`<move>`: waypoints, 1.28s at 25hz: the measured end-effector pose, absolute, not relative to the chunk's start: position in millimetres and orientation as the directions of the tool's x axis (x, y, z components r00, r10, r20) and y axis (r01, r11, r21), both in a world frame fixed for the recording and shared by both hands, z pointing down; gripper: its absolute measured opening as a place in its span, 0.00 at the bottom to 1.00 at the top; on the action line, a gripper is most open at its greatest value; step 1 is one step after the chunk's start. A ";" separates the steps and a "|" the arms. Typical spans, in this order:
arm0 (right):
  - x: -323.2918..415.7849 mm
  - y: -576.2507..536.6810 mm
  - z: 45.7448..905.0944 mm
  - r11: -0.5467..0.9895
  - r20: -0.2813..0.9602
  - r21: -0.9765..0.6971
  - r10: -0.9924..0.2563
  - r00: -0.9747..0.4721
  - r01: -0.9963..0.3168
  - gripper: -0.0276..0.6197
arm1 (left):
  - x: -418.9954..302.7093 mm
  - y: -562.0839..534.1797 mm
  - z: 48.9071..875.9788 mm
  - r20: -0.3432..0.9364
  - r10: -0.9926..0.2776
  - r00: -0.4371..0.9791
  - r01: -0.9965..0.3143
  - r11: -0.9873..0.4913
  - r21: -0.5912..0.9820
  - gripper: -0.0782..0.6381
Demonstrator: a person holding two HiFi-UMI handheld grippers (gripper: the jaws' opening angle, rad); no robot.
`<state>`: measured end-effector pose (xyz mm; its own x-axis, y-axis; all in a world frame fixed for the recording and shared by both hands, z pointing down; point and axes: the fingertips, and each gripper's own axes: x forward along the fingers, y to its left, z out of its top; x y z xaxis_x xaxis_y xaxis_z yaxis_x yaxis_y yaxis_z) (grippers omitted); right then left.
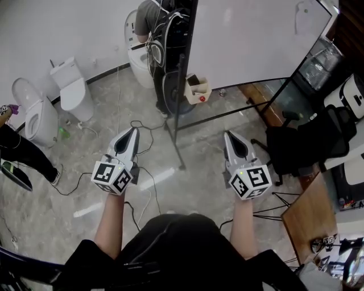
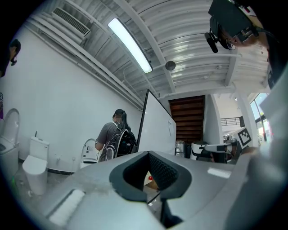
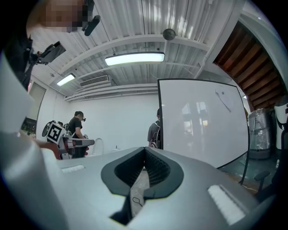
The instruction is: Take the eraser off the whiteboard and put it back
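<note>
Right gripper and left gripper: both shut, empty, held level, well short of the whiteboard. Probably the eraser: a pale shape high at the board's far right, not yet touched. Walk closer first. Open the right jaws before reaching. Approach square to the board, straddle the eraser's narrow sides, squeeze firmly, then pull straight off without dragging it across.

Whiteboard ahead; toilets left of it; chair right.
</note>
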<state>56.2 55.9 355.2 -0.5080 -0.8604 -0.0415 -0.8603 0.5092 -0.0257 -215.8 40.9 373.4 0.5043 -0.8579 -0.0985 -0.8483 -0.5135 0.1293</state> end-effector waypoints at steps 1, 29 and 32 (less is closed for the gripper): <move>54.6 57.7 356.2 0.508 -0.041 -0.025 -0.861 -0.507 -0.861 0.06 | -217.8 42.5 374.7 -0.098 -0.856 0.508 -0.846 -0.517 0.130 0.12; 77.1 -50.9 373.9 0.567 -0.055 -0.058 -0.824 -0.564 -0.822 0.06 | -188.7 -44.0 395.8 -0.045 -0.876 0.481 -0.866 -0.482 0.135 0.12; 79.0 -86.4 372.7 0.589 -0.042 -0.047 -0.808 -0.588 -0.807 0.06 | -180.7 -72.0 394.1 -0.040 -0.886 0.462 -0.876 -0.463 0.136 0.12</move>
